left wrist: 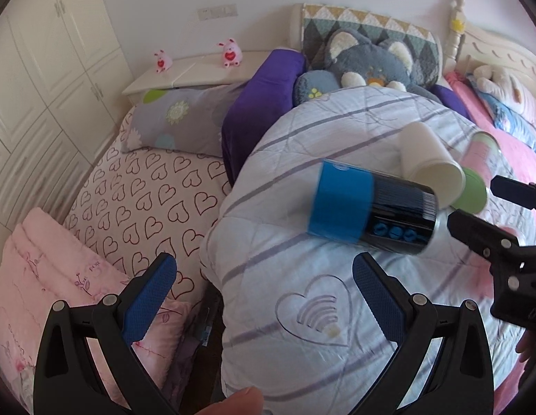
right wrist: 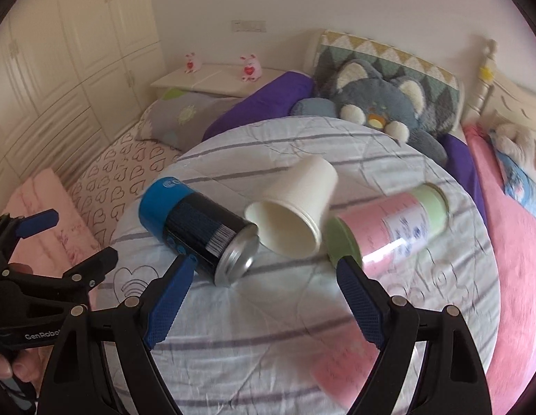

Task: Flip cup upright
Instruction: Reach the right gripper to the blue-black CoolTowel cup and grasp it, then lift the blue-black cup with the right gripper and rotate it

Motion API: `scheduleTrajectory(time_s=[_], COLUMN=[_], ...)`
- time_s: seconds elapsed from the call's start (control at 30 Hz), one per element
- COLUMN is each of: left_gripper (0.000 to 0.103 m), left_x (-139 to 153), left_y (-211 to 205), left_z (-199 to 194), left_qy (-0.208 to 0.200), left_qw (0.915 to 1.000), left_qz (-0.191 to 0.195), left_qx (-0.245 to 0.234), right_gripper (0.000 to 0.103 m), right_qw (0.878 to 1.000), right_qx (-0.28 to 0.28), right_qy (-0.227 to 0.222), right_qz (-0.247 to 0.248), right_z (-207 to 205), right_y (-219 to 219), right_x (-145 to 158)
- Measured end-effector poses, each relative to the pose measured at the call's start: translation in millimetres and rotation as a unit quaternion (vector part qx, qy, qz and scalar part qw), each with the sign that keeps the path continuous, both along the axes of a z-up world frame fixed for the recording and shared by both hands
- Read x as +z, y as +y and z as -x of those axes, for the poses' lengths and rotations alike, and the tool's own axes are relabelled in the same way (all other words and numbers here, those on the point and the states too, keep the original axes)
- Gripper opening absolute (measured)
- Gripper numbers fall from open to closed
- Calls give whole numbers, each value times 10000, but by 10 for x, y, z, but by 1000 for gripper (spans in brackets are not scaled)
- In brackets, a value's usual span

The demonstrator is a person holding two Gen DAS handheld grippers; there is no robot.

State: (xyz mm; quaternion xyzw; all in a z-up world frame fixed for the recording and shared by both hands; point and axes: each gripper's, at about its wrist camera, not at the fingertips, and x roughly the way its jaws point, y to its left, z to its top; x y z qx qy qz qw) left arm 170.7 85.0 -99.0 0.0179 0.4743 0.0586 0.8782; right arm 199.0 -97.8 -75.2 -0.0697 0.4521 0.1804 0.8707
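A white paper cup (right wrist: 295,207) lies on its side on the striped quilt (right wrist: 274,328), mouth toward me, between a blue and black can (right wrist: 198,228) and a pink and green canister (right wrist: 389,228). My right gripper (right wrist: 264,276) is open and empty, just short of the cup and can. My left gripper (left wrist: 264,273) is open and empty, lower left of the can (left wrist: 368,207); the cup (left wrist: 430,162) lies beyond the can. The right gripper (left wrist: 482,200) shows at the right edge of the left wrist view, and the left gripper (right wrist: 77,238) shows at the left of the right wrist view.
A grey plush toy (right wrist: 389,107) and purple pillow (right wrist: 261,100) lie behind the quilt. A heart-print sheet (left wrist: 146,190) and folded pink blanket (left wrist: 53,276) are to the left. A pink blanket (right wrist: 517,242) is to the right. A white wardrobe (left wrist: 43,69) stands far left.
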Motion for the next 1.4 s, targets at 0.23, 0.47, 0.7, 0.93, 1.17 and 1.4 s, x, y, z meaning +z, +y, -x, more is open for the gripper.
scheduleTrajectory(time_s=[0.23, 0.47, 0.7, 0.93, 1.17, 1.4], left_gripper=[103, 103, 103, 103, 103, 103], left_x=[-79, -209, -366, -415, -403, -357], left_y=[225, 512, 690, 719, 703, 651], left_z=[-144, -179, -183, -177, -171, -150], left_qy=[113, 265, 465, 488, 493, 465], left_qw=[9996, 9978, 9959, 9959, 9959, 9965], left_qz=[40, 40, 15, 37, 34, 32], left_qx=[267, 604, 776, 760, 754, 693], right_gripper=[86, 86, 86, 86, 85, 77], right_qw=[9946, 9834, 9676, 9408, 9413, 9556], right_qx=[948, 1708, 2291, 2941, 2853, 2423], right_qy=[65, 280, 640, 1068, 1277, 1384], right_qz=[422, 544, 846, 1306, 1274, 945], right_z=[-178, -324, -480, -484, -567, -613], right_y=[436, 727, 930, 1087, 1069, 968], right_x=[-97, -220, -372, -576, -690, -644])
